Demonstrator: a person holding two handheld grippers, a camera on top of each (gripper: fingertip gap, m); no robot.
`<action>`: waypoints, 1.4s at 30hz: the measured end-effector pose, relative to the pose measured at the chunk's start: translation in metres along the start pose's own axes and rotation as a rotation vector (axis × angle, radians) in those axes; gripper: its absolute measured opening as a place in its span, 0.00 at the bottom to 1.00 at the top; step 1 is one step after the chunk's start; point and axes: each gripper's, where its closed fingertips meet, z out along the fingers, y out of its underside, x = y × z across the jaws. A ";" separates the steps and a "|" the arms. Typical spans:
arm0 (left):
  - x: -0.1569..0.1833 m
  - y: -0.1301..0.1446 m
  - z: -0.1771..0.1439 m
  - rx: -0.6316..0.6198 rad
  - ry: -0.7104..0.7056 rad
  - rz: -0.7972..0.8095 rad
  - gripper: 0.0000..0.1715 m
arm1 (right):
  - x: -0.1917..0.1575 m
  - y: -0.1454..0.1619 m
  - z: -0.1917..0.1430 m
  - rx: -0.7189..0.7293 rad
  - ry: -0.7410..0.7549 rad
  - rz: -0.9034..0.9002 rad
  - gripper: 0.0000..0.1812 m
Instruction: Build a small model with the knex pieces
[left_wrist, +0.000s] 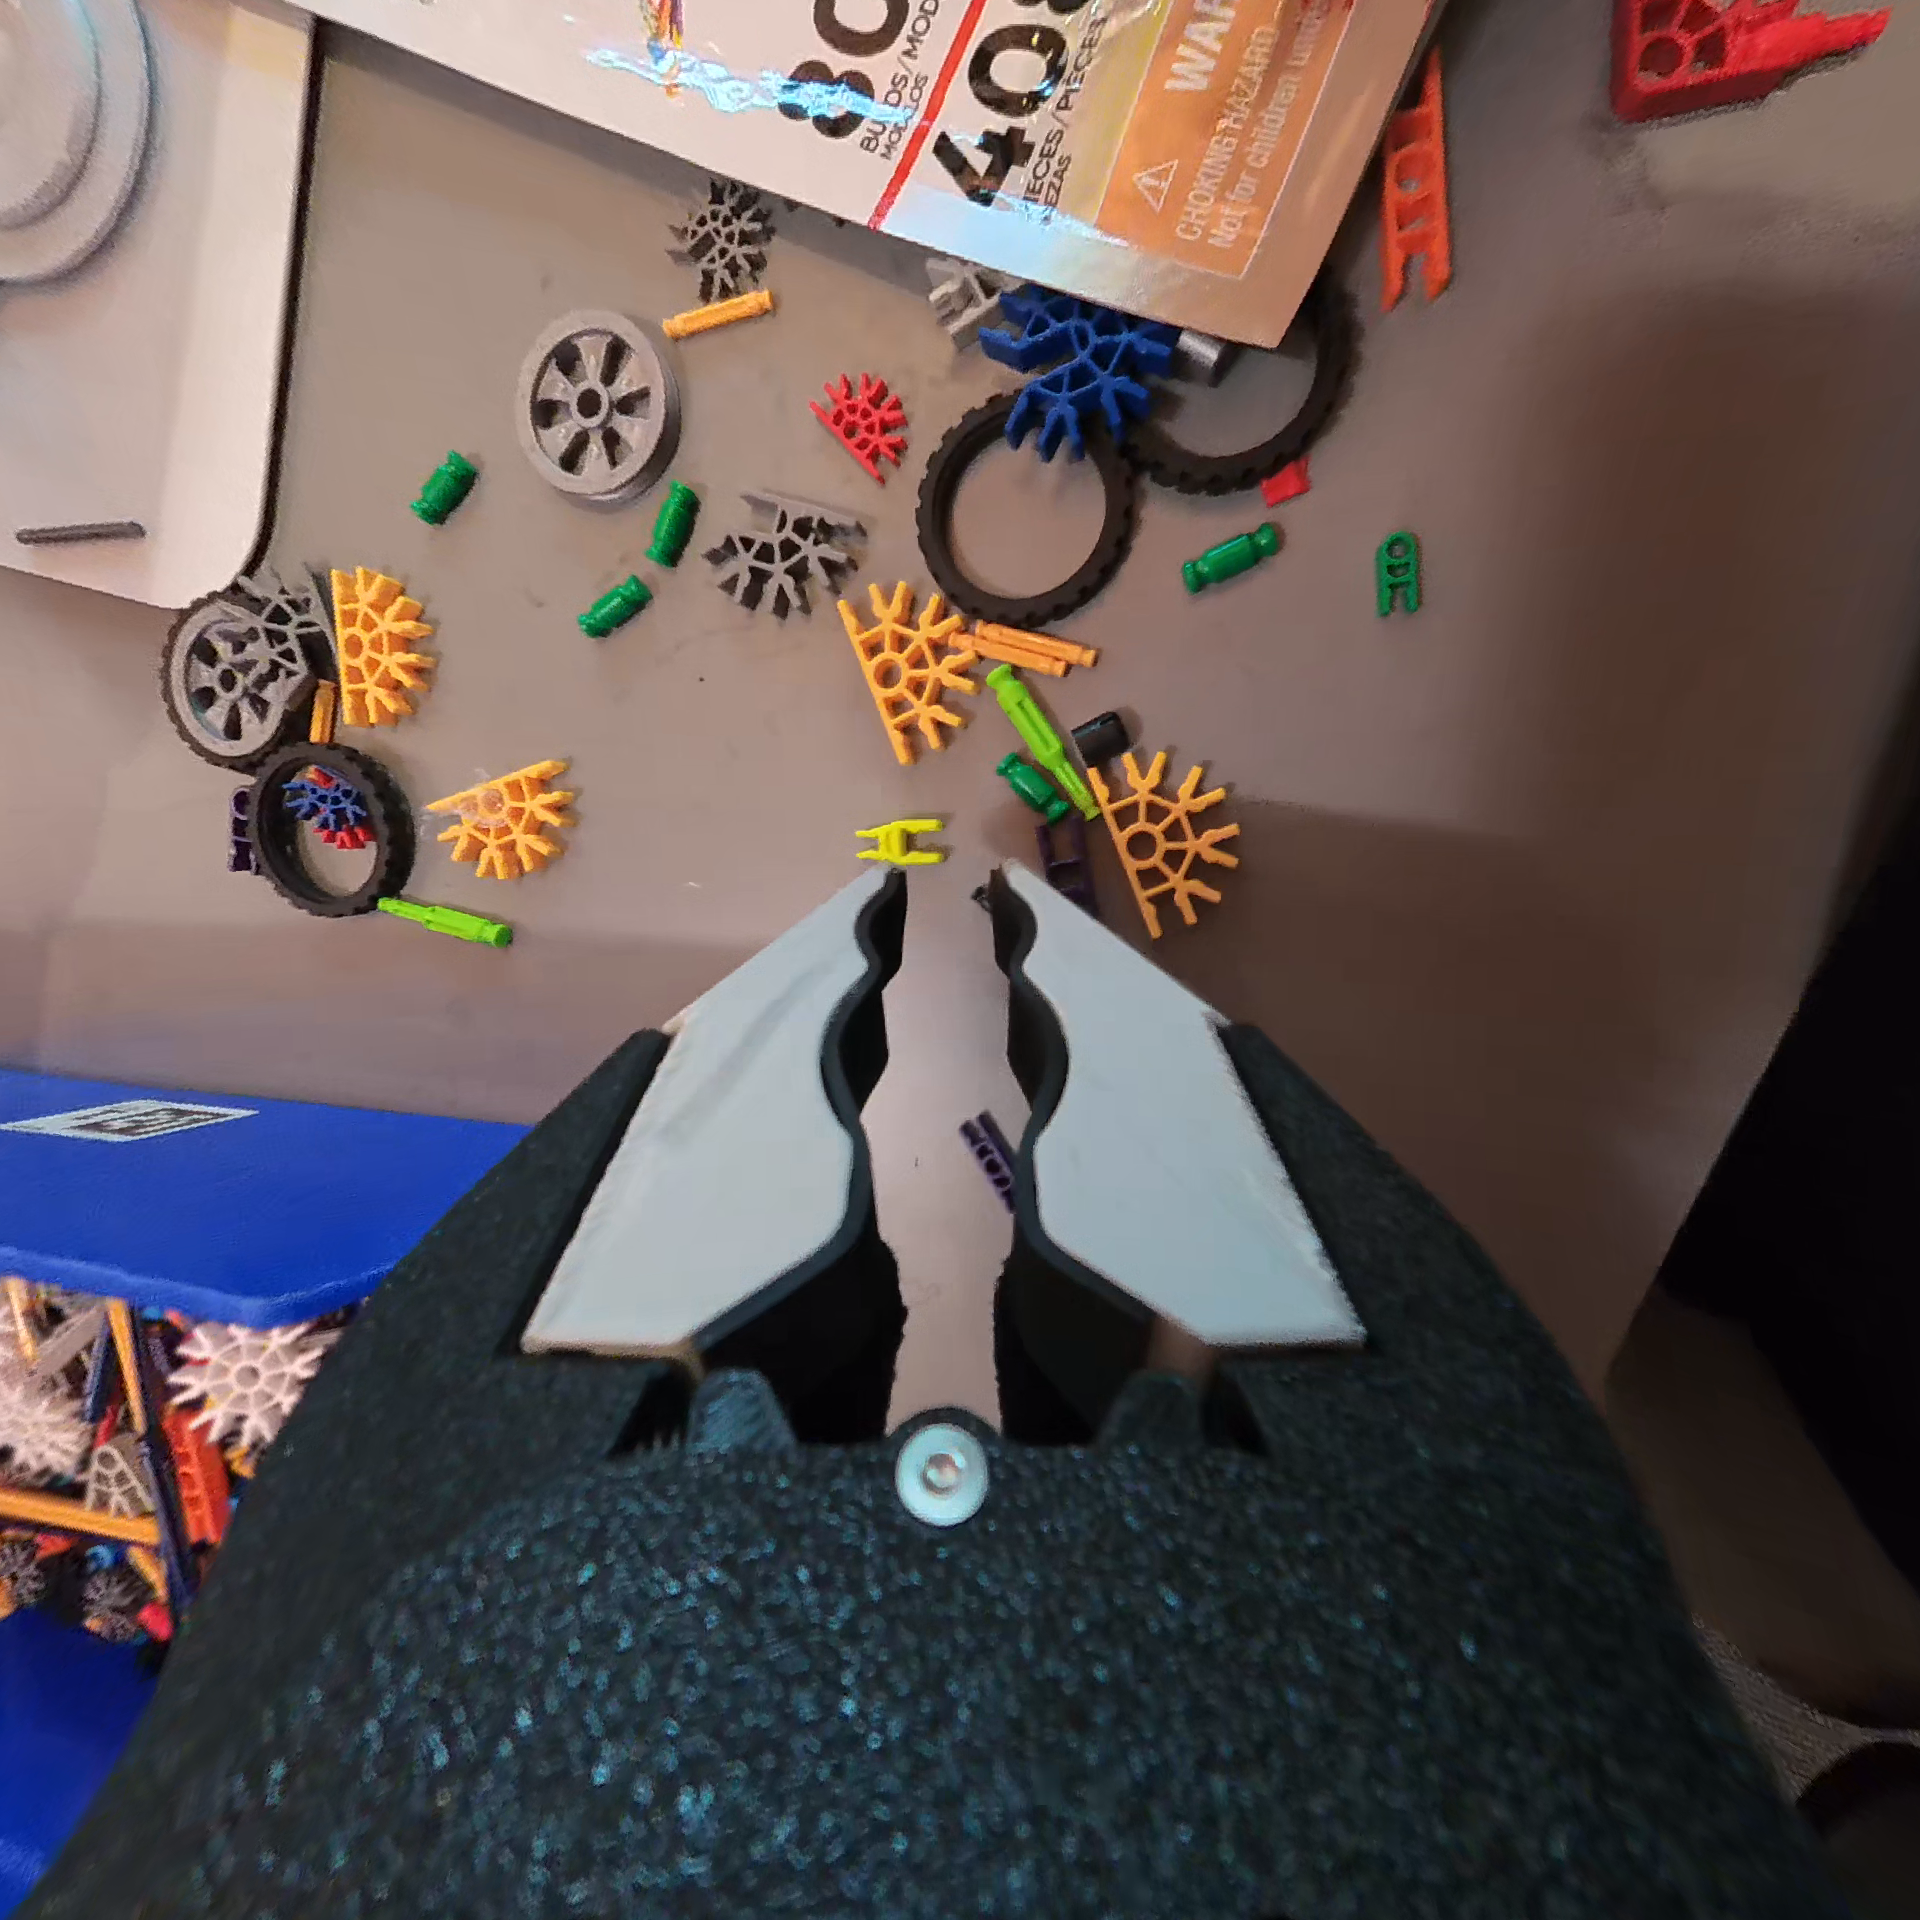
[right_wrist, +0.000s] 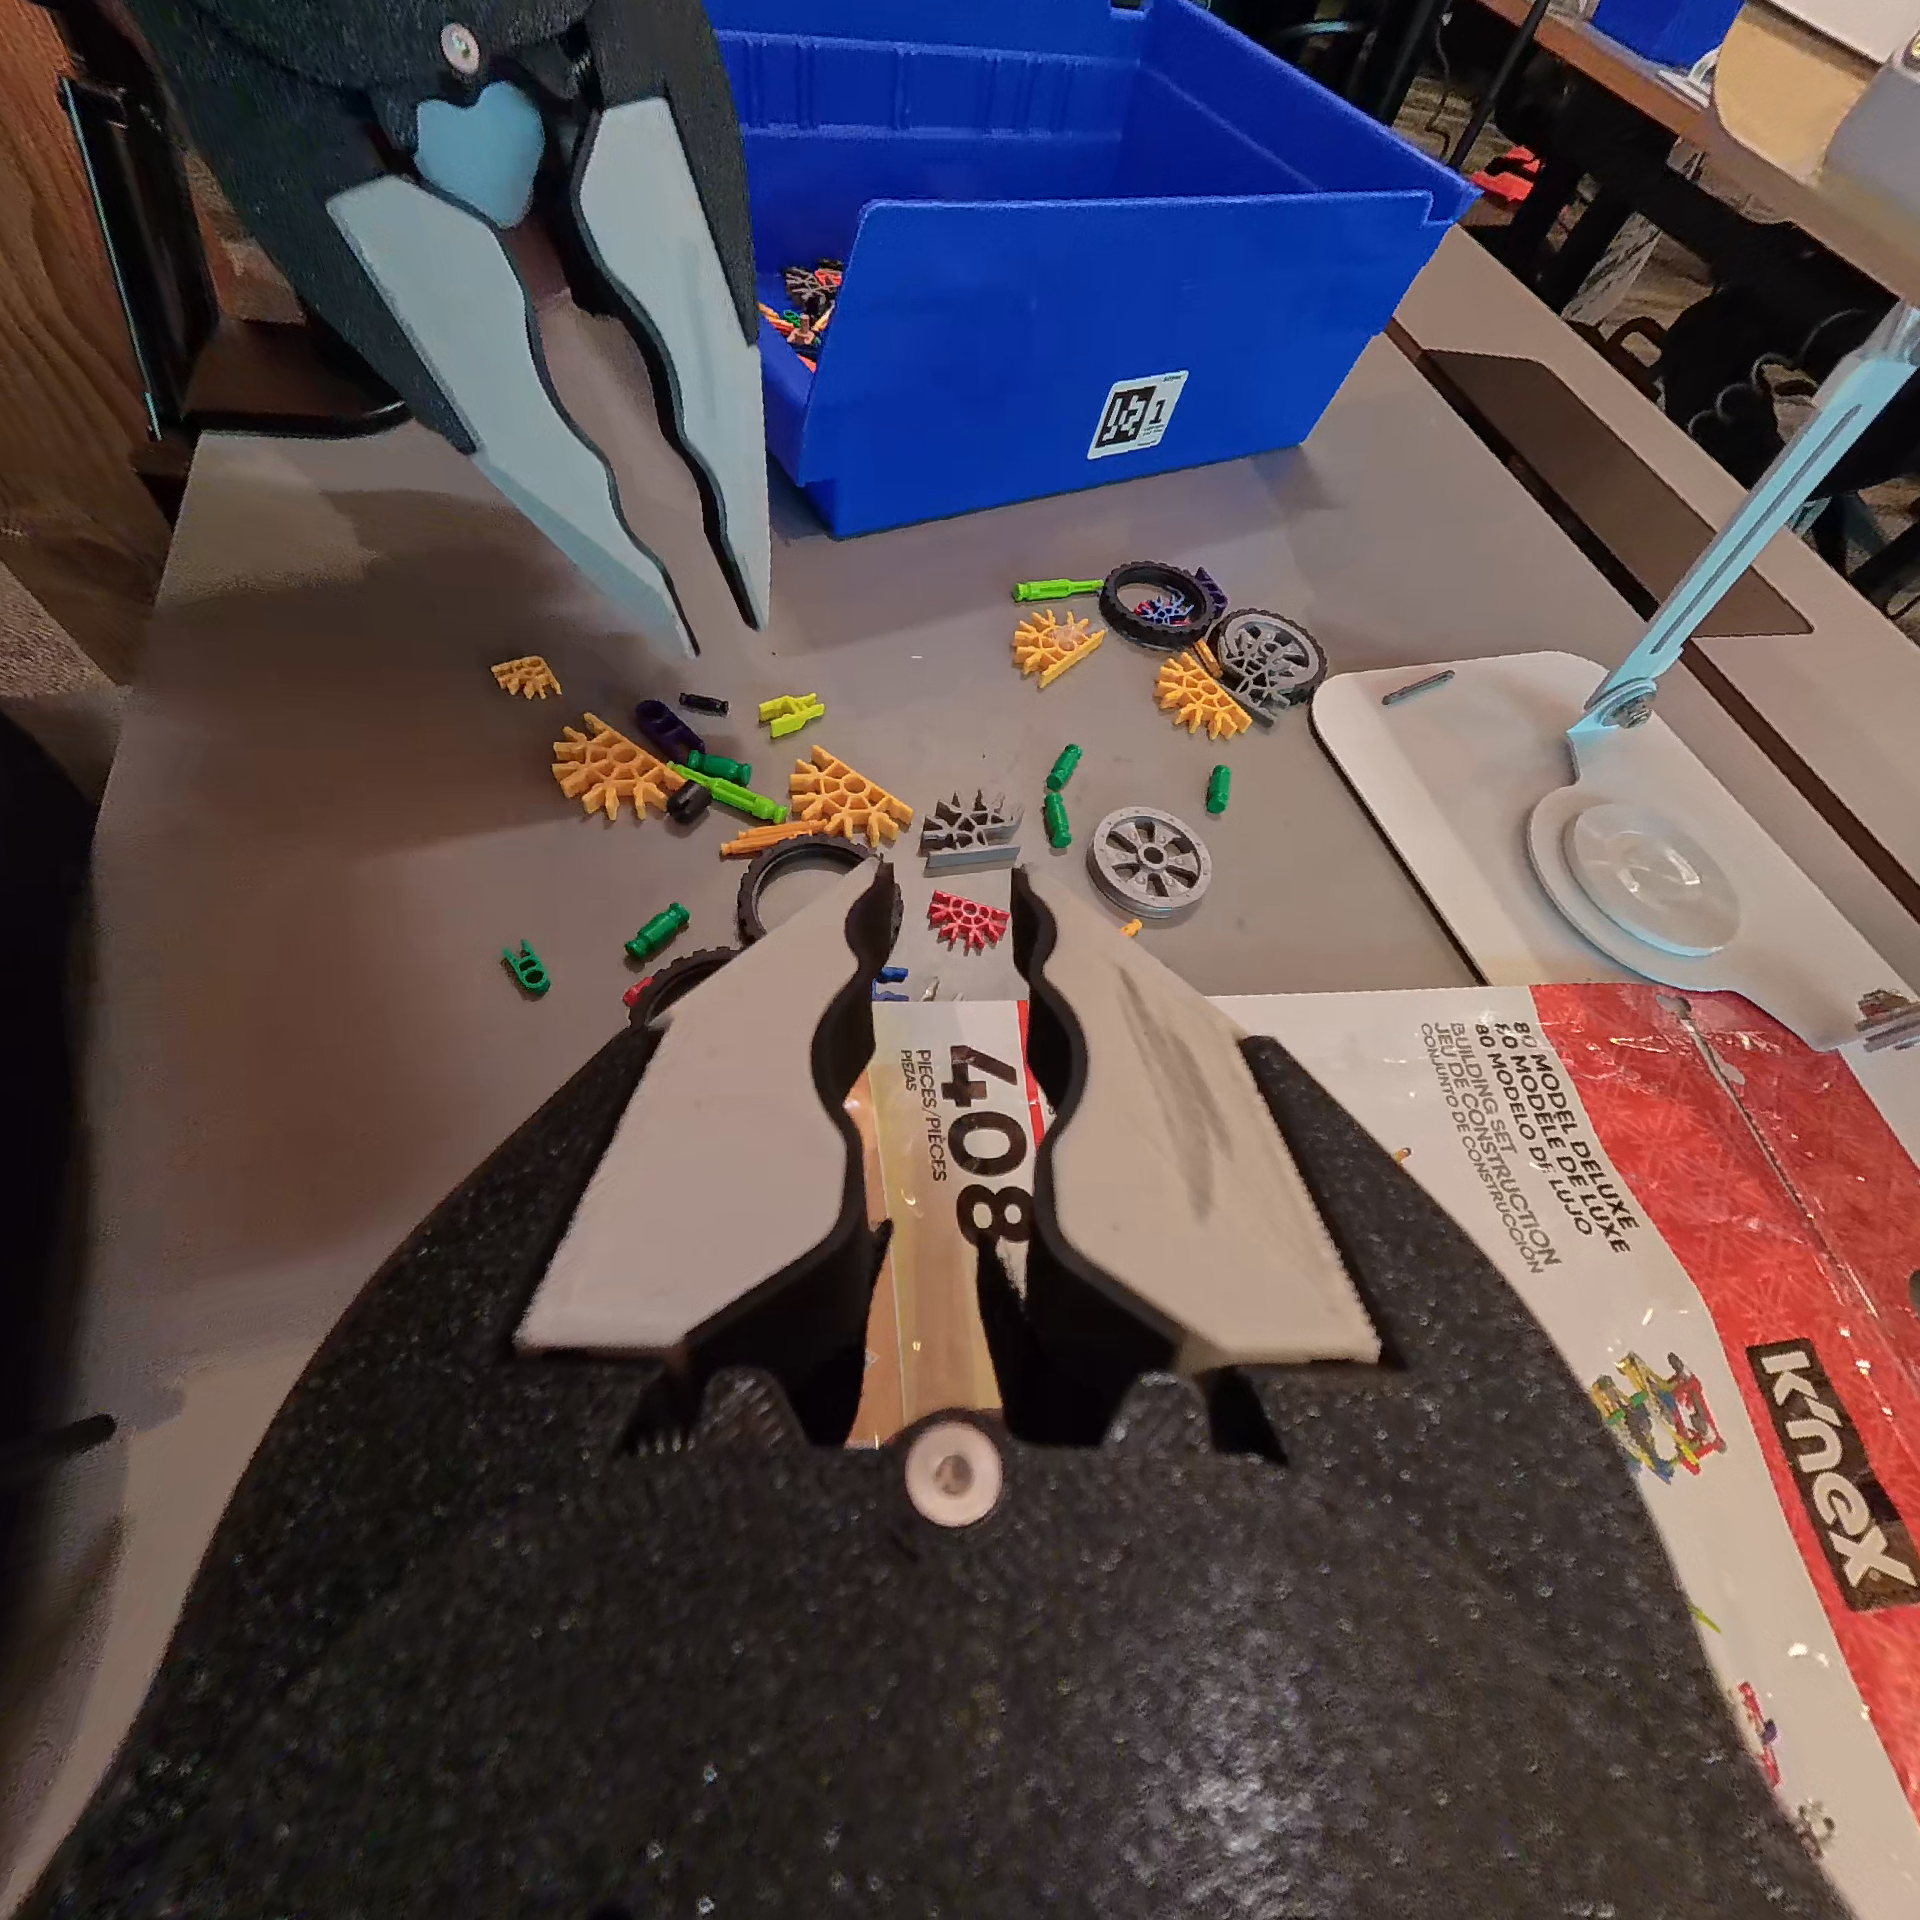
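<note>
Small plastic construction pieces lie scattered on a grey table (left_wrist: 644, 987). My left gripper (left_wrist: 943, 881) is open and empty, its tips just short of a small yellow clip (left_wrist: 900, 841), with an orange fan connector (left_wrist: 1166, 837) and a purple piece (left_wrist: 1062, 854) at its right finger. In the right wrist view it (right_wrist: 727, 636) points down at the table near the yellow clip (right_wrist: 790, 713). My right gripper (right_wrist: 954, 883) is open and empty above a printed booklet (right_wrist: 1621, 1226), its tips framing a red connector (right_wrist: 968, 918), with a black tyre (right_wrist: 792, 871) at the left finger.
A blue bin (right_wrist: 1049, 312) with several pieces stands at the back, also low left in the left wrist view (left_wrist: 156, 1174). A white base plate (right_wrist: 1455, 790) with a light blue arm sits right. Grey wheels (left_wrist: 598, 403), black tyres (left_wrist: 1023, 520), green rods (left_wrist: 1230, 557) and orange connectors (left_wrist: 908, 665) lie around. My hands' fingertips stand some 12 centimetres from each other. The orange fan connector (left_wrist: 1166, 837) lies some 4 centimetres from my left tips, 12 centimetres from my right tips. My right wrist view (right_wrist: 610, 768) looks at it from another angle.
</note>
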 end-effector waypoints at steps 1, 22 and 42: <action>0.000 0.000 -0.002 0.002 0.001 0.010 0.08 | 0.000 0.000 0.000 -0.001 0.001 -0.004 0.12; -0.028 -0.013 -0.069 0.084 -0.029 0.065 0.08 | 0.000 0.005 0.001 -0.031 0.016 -0.025 0.12; -0.110 0.029 -0.128 -0.002 -0.280 0.038 0.11 | 0.000 0.008 0.002 -0.046 0.018 -0.038 0.12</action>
